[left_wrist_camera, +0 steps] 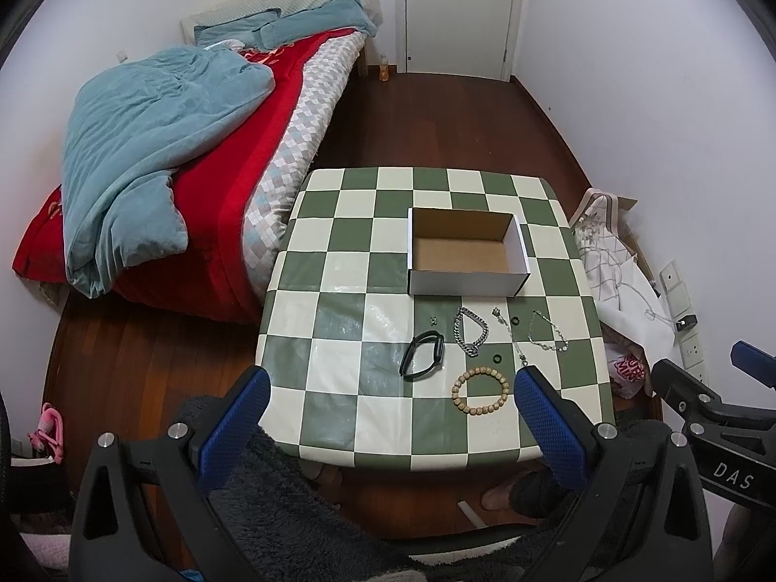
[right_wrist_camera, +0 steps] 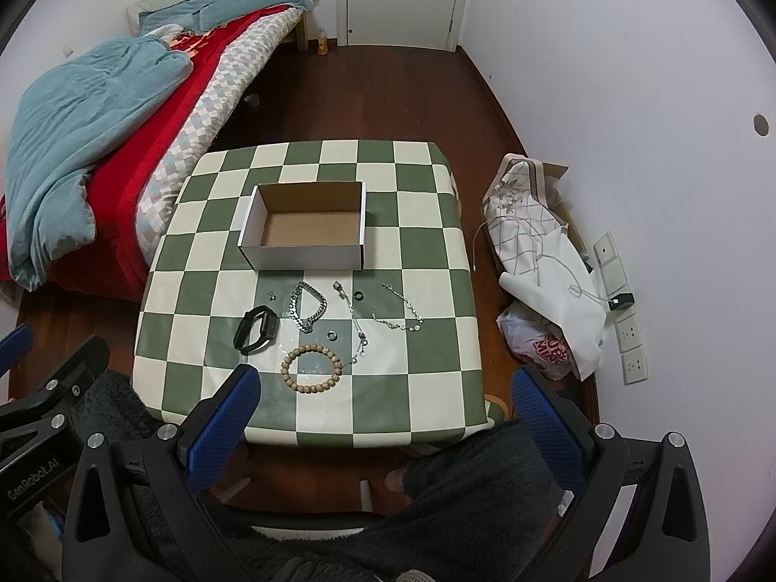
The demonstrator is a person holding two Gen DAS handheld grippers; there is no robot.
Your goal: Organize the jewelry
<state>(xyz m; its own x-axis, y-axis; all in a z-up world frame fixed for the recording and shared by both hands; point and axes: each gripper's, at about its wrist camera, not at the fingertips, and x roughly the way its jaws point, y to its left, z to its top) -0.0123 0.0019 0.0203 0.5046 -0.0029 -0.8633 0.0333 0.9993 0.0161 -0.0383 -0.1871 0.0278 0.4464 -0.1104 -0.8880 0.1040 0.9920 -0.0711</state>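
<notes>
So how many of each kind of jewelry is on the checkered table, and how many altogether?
Black band: 1
Wooden bead bracelet: 1
Thick silver chain bracelet: 1
Thin silver chains: 2
Small dark rings: 2
Tiny dark piece, too small to tell: 1
Total: 8, all on the table, none in the box.

My left gripper [left_wrist_camera: 393,417] and right gripper [right_wrist_camera: 383,412] had black frames with silver screws, blue textured pads [left_wrist_camera: 553,429], white lettering, and my sleeves [right_wrist_camera: 465,499] were dark fleece.
</notes>
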